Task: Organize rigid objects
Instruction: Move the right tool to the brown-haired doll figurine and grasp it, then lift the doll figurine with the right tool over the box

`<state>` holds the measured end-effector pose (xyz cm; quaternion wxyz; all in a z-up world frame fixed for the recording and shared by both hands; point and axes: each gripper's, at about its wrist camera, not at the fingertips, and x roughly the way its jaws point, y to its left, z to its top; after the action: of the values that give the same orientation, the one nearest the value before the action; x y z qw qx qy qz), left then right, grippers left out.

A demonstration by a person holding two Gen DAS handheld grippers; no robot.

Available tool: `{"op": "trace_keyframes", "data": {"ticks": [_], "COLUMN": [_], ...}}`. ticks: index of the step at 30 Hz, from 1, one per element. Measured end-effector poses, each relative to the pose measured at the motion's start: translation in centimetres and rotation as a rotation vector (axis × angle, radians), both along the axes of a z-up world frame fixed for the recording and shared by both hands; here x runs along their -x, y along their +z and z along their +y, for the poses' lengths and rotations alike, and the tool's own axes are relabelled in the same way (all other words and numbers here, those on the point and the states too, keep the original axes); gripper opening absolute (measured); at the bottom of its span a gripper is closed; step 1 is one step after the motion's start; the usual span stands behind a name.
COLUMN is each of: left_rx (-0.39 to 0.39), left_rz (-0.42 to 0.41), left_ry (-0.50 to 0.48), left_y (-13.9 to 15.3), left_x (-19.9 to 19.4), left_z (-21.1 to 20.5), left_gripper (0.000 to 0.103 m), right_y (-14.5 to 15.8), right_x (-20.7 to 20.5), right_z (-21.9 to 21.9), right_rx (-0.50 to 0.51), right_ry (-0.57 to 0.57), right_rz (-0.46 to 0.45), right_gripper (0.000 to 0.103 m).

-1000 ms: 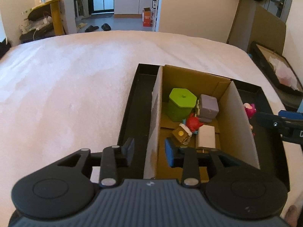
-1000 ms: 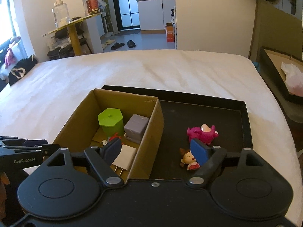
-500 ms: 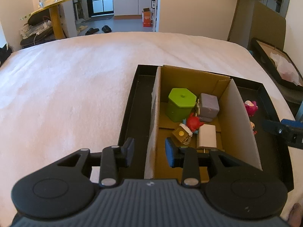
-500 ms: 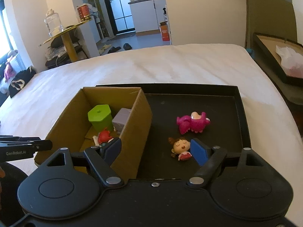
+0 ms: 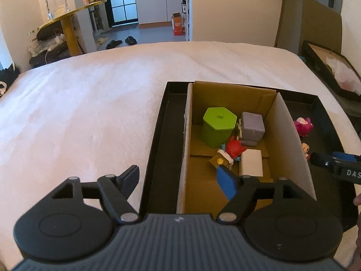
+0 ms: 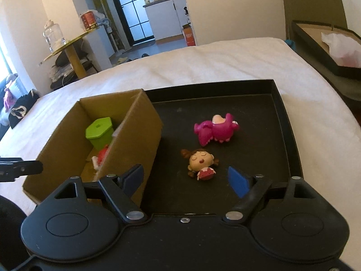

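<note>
A cardboard box [image 5: 291, 135] stands in a black tray [image 6: 284, 122] on a white bed. In the box lie a green hexagonal container [image 5: 217, 129], a grey cube [image 5: 251, 127], a red figure [image 5: 234, 149], a white block [image 5: 251, 166] and a small brown toy [image 5: 220, 160]. On the tray floor right of the box lie a pink figure [image 6: 215, 131] and a brown-haired doll [image 6: 202, 163]. My left gripper [image 5: 178, 180] is open and empty, straddling the box's left wall. My right gripper [image 6: 186, 178] is open and empty, just short of the doll.
The white bed [image 5: 90, 113] spreads to the left and beyond the tray. A yellow side table [image 5: 67, 22] with a glass jar stands past the bed at the left. Another black tray [image 6: 327, 45] with a white bag sits off the bed at the right.
My left gripper has opened wide; it was nearly shut around the box's left wall. My right gripper has moved right and closer to the doll and pink figure.
</note>
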<state>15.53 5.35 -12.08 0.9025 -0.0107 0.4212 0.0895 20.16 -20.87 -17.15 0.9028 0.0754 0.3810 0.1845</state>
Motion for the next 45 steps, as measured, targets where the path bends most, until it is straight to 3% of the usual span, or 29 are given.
{"op": "trace_keyframes", "data": {"ticks": [6,14,18,33,35,37,39,45], "left_rx": [-0.015,-0.025,-0.023,-0.015,-0.015,-0.015,-0.015,-0.014], "left_rz": [0.005,0.013,0.015,0.008,0.008,0.009,0.009,0.01], "left_ry": [0.011,0.022,0.022,0.023,0.023,0.024,0.024,0.023], "left_y": [-0.1,-0.3,-0.3,-0.2,-0.2,-0.2,-0.2,-0.2], "left_x": [-0.1,-0.4,-0.5,-0.2,-0.2,-0.2,-0.2,-0.2], "left_z": [-0.1,-0.1,-0.1,0.1,0.1,0.1,0.1,0.1], "left_gripper": [0.076,0.077,0.077,0.077,0.077,0.077,0.077,0.077], "right_y": [-1.8,-2.5,-3.4,-2.9,-2.8,-2.8,-2.8,-3.0], "right_x": [-1.7,-3.0,-3.2,-0.6,-0.6,-0.5,-0.5,-0.9], "right_z": [-0.1,1.2,1.3,-0.4,-0.1,0.4,0.7,1.3], "right_rx": [-0.024,0.02,0.05,0.102,0.124,0.15,0.16,0.182], "right_ry": [-0.019,-0.003,0.003,-0.024,-0.02,-0.009,-0.003,-0.005], "right_rz": [0.024,-0.007,0.018,0.069,0.054,0.031,0.016,-0.008], "right_gripper": [0.07,0.057,0.029,0.029,0.032,0.046,0.051,0.052]}}
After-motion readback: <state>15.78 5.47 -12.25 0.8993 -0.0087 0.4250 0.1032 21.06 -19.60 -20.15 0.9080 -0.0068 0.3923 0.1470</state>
